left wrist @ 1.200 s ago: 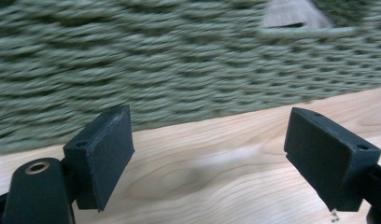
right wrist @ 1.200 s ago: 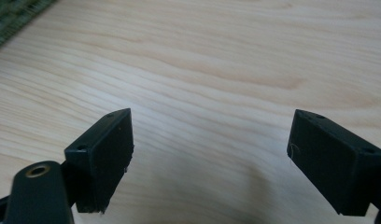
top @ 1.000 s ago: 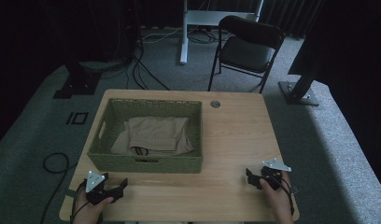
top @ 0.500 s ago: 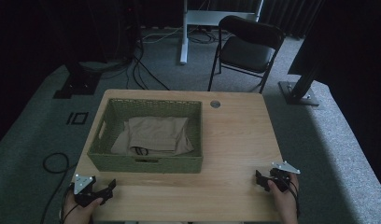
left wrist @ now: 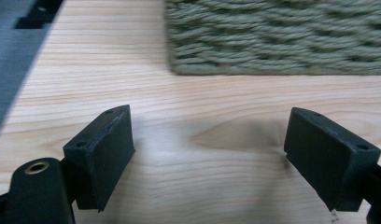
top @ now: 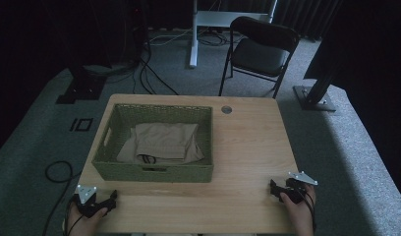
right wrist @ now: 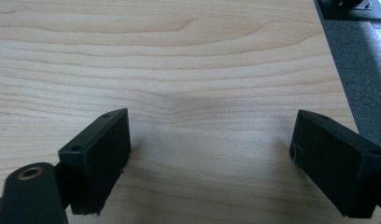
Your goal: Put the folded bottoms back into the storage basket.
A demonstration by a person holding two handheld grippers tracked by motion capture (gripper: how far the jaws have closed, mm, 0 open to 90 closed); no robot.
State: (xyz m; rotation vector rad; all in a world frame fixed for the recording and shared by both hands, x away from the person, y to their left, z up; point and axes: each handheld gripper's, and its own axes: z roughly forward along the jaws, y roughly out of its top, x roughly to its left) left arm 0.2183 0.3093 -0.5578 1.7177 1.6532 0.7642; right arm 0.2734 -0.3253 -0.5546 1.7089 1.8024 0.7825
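Both grippers sit at the near edge of the desk (top: 247, 147), one per corner, well apart from each other. Left gripper (top: 111, 199) is at the near-left corner, just in front of the basket (top: 154, 173); right gripper (top: 273, 189) is at the near-right corner on bare wood. Looks like a rest or ready pose: hands low, nothing held.

Jaws on both are wide apart with only bare desk between them. The left gripper view shows its jaws hanging just above the wood, with the woven front wall of the basket (left wrist: 277, 42) close ahead and a bit to the right. The right gripper view shows plain desk (right wrist: 179, 70) ahead and the desk's right edge with carpet beyond.

The cloth (top: 161, 142), beige and folded, lies flat inside the basket, filling most of its floor; a dark cord or loop shows at its near edge. The basket sits on the left half of the desk, near wall parallel to the front edge, with a handle slot facing the person, so it's an easy reach for either hand.

Judgement: the cloth is the thing to be worked and is untouched by the grippers right now. The left gripper is nearer; it would have to lift over the near wall to get in. Wide jaws suit a pinch on a fold.
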